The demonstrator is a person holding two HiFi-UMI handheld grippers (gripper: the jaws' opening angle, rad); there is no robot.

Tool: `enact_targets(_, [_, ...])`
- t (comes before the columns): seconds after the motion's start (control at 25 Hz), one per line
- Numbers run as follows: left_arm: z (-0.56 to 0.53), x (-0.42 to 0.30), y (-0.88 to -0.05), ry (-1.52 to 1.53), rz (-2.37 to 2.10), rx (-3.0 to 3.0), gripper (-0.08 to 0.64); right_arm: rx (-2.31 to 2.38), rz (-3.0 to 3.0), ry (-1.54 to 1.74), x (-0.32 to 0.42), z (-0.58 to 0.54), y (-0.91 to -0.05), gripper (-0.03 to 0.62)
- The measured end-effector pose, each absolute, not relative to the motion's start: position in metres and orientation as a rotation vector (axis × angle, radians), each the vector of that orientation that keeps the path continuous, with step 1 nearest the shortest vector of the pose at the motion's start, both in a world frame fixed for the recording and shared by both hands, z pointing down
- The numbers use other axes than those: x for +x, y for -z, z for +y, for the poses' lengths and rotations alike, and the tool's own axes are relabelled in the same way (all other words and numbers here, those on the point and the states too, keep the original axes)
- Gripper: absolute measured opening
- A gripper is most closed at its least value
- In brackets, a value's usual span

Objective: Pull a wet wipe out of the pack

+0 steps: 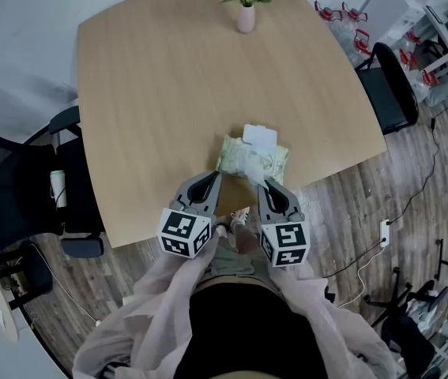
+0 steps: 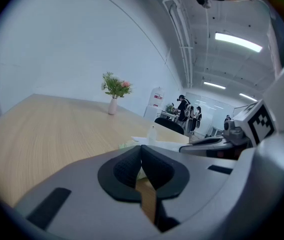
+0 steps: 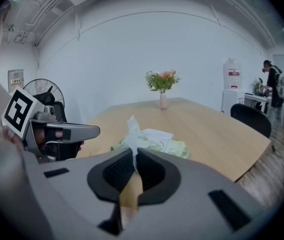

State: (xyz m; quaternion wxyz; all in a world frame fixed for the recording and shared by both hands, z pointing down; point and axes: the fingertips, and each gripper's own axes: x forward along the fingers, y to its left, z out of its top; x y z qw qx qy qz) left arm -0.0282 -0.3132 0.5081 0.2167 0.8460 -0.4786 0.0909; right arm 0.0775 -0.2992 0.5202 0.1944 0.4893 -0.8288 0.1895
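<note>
A pale green wet wipe pack point(image 1: 277, 159) lies near the table's near edge with its white lid point(image 1: 259, 136) flipped open. A white wipe point(image 1: 250, 164) stretches from the opening toward me. My right gripper point(image 1: 265, 181) is shut on that wipe; in the right gripper view the wipe point(image 3: 131, 128) stands up out of the closed jaws point(image 3: 134, 151), with the pack point(image 3: 176, 147) just behind. My left gripper point(image 1: 216, 175) sits at the pack's near left corner. Its jaws point(image 2: 142, 149) are closed, with a pale sliver of the pack point(image 2: 127, 145) between the pads.
A pink vase of flowers point(image 1: 246, 14) stands at the far edge of the wooden table point(image 1: 152, 93). Black chairs point(image 1: 18, 188) point(image 1: 393, 85) flank the table. The table's near edge runs right under both grippers. People point(image 2: 187, 109) stand far off in the room.
</note>
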Motion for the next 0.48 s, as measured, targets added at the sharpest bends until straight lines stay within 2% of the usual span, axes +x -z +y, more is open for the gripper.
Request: enact_targets(0.48, [-0.298,-0.033,-0.506,-0.235,-1.355,2.326,0.012,1.383,-2.329,-0.524,0.078,-0.288,-0.518,0.018])
